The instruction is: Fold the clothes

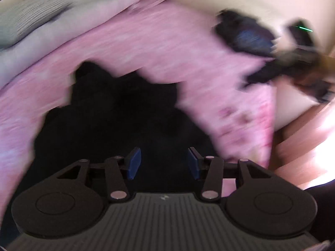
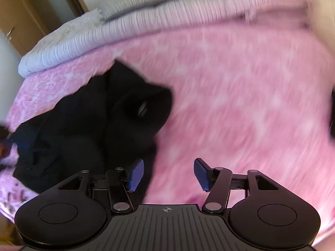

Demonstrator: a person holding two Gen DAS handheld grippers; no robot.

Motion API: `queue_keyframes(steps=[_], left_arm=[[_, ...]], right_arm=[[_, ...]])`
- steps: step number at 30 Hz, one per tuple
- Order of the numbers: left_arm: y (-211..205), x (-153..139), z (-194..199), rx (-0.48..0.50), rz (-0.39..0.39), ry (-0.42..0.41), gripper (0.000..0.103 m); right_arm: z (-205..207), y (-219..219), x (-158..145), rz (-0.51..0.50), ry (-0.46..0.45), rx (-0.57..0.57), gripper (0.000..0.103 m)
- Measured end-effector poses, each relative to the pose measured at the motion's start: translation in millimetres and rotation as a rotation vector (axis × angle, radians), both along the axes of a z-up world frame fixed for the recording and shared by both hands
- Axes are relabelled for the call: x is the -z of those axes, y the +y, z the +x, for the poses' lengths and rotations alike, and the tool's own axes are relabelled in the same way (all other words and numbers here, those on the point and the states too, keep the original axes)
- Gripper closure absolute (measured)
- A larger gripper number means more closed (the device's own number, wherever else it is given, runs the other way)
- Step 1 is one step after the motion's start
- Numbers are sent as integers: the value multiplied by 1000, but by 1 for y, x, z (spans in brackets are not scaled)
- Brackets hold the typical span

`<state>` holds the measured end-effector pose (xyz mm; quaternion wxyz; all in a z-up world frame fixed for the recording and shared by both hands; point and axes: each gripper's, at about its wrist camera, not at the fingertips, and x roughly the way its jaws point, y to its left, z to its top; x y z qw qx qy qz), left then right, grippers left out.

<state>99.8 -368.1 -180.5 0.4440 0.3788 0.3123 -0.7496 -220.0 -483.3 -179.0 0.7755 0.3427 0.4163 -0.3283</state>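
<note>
1. A black garment [image 2: 88, 129] lies crumpled in a heap on a pink patterned bedcover [image 2: 230, 96]; in the right wrist view it sits left of centre, with a rounded fold and something small and grey showing near its upper edge.
2. In the left wrist view the same black garment [image 1: 117, 113] fills the middle, directly ahead of the fingers, with the pink bedcover [image 1: 146, 41] curving around it.
3. The left gripper [image 1: 163, 160] points down at the dark cloth, its blue pads [image 1: 134, 161] standing apart with nothing pinched between them.
4. The right gripper [image 2: 168, 174] also has its blue pads [image 2: 137, 174] well apart and empty; the left pad is over the garment's edge, the right one over bare bedcover.
5. The right gripper [image 1: 261, 48] appears blurred at the upper right of the left wrist view.
6. A pale ribbed blanket [image 2: 108, 31] lies along the far side of the bed.
7. Wooden cupboard doors [image 2: 18, 21] stand beyond it.
</note>
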Motion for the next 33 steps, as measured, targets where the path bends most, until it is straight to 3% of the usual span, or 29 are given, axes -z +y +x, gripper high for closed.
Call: queue_keyframes(steps=[5, 8, 11, 12, 14, 16, 17, 22, 24, 30, 31, 33], left_arm=[[-65, 48, 96, -55, 7, -115, 42], [-111, 81, 137, -89, 42, -143, 40], [-141, 112, 163, -113, 147, -66, 41], [-149, 123, 169, -118, 192, -22, 44], [-155, 134, 173, -98, 244, 37, 71], [-153, 137, 168, -62, 244, 44, 90], [-150, 135, 165, -47, 233, 45, 94], [-134, 108, 172, -52, 169, 90, 98], [-129, 99, 176, -55, 145, 107, 98], [-128, 99, 174, -74, 126, 113, 99], [-127, 98, 173, -78, 123, 113, 99], [-122, 89, 175, -88, 109, 119, 99]], right_arm=[[26, 43, 48, 95, -24, 86, 39], [38, 59, 81, 153, -16, 153, 33], [45, 78, 104, 186, -29, 198, 30], [48, 84, 109, 192, -34, 209, 29], [60, 99, 122, 181, -15, 203, 29], [70, 107, 132, 161, -10, 178, 28], [75, 110, 138, 151, -8, 167, 27], [74, 110, 139, 89, 29, 295, 27], [61, 114, 130, 77, 26, 405, 27], [30, 111, 149, 170, -67, 544, 27], [28, 109, 150, 176, -82, 581, 29], [31, 102, 146, 185, -64, 594, 73]])
